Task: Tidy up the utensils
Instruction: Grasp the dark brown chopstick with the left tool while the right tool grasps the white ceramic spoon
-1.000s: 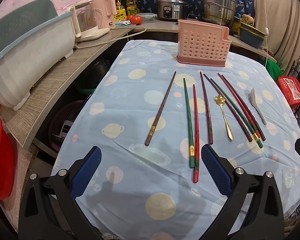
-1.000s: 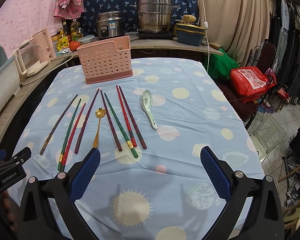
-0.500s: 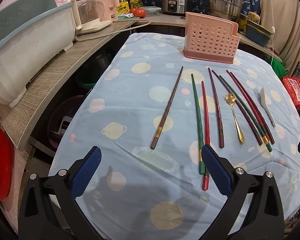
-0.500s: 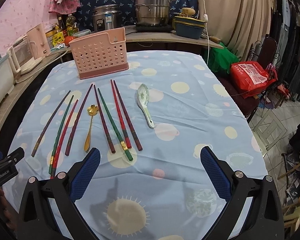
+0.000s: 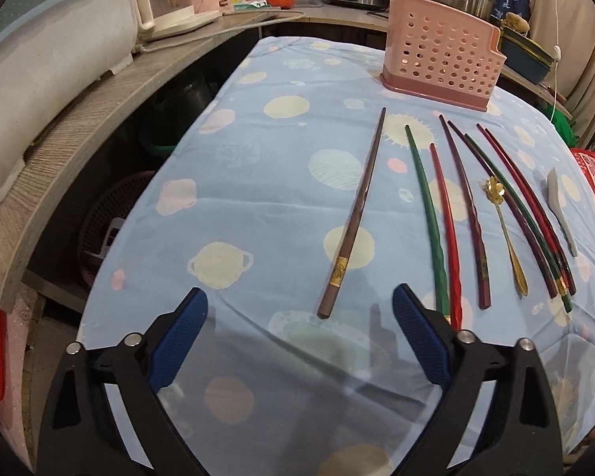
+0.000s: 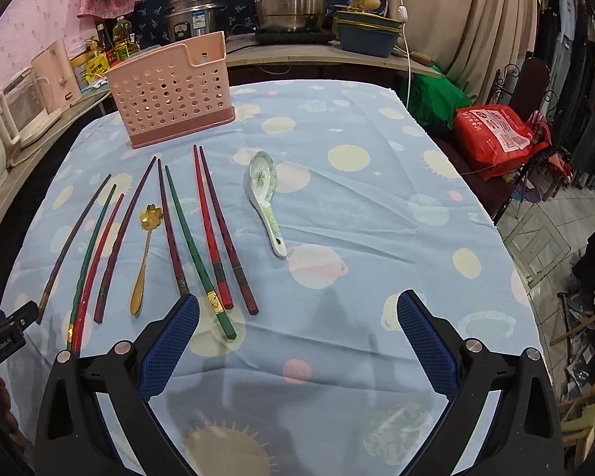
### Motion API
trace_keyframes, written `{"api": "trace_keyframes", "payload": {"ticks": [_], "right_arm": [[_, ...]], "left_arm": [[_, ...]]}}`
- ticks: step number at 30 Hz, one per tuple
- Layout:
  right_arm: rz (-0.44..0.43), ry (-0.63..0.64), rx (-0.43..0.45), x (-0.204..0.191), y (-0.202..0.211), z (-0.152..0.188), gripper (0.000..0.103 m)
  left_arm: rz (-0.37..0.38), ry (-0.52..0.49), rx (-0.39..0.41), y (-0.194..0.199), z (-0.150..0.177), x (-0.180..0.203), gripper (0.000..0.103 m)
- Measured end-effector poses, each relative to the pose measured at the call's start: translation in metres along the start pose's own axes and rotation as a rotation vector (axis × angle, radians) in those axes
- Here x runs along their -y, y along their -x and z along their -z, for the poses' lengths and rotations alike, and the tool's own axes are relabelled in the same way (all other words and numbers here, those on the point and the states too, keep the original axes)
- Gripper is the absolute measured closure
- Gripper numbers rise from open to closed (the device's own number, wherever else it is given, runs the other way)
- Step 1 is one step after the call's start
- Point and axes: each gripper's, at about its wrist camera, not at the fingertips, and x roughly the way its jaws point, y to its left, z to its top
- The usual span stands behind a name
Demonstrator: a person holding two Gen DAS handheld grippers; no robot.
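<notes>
Several chopsticks lie side by side on the blue tablecloth (image 5: 258, 166). A brown chopstick (image 5: 355, 214) lies leftmost, with green (image 5: 426, 214) and red (image 5: 448, 234) ones beside it. A gold spoon (image 5: 503, 230) and a white ceramic spoon (image 6: 263, 198) lie among them. A pink perforated holder (image 5: 440, 55) stands at the far side of the table and also shows in the right wrist view (image 6: 170, 91). My left gripper (image 5: 299, 325) is open, just short of the brown chopstick's near end. My right gripper (image 6: 297, 329) is open and empty, near the green chopstick (image 6: 198, 254).
A counter (image 5: 99, 119) runs along the left with a white tub (image 5: 51, 47) and a kettle. Pots stand at the back (image 6: 289, 0). A red bag (image 6: 496, 135) sits on a chair to the right, past the table's edge.
Both grippers have moved forward and lower toward the utensils. The left one has shifted left so the brown chopstick's end is between its fingers. Nothing was picked up.
</notes>
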Motion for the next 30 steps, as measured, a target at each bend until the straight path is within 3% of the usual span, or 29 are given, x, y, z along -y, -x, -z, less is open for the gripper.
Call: {"api": "trace_keyframes", "payload": {"ticks": [9,16,19,30], "right_arm": [[-0.009,0.017,-0.031,-0.011,-0.019,-0.007,0.012],[-0.029,0.012,-0.053,-0.016,-0.032,-0.013,0.022],[-0.036,0.014,-0.055,-0.016,-0.035,-0.015,0.027],[-0.085,-0.018,-0.053,-0.004,-0.064,-0.040,0.058]], "left_arm": [[0.066,-0.030,-0.034,-0.022,-0.007,0.004,0.051],[0.118,-0.058,-0.033,-0.022,-0.012,0.012,0.093],[0.137,-0.069,-0.034,-0.020,-0.010,0.017,0.096],[0.139,-0.061,-0.048,-0.021,-0.007,0.023,0.096]]}}
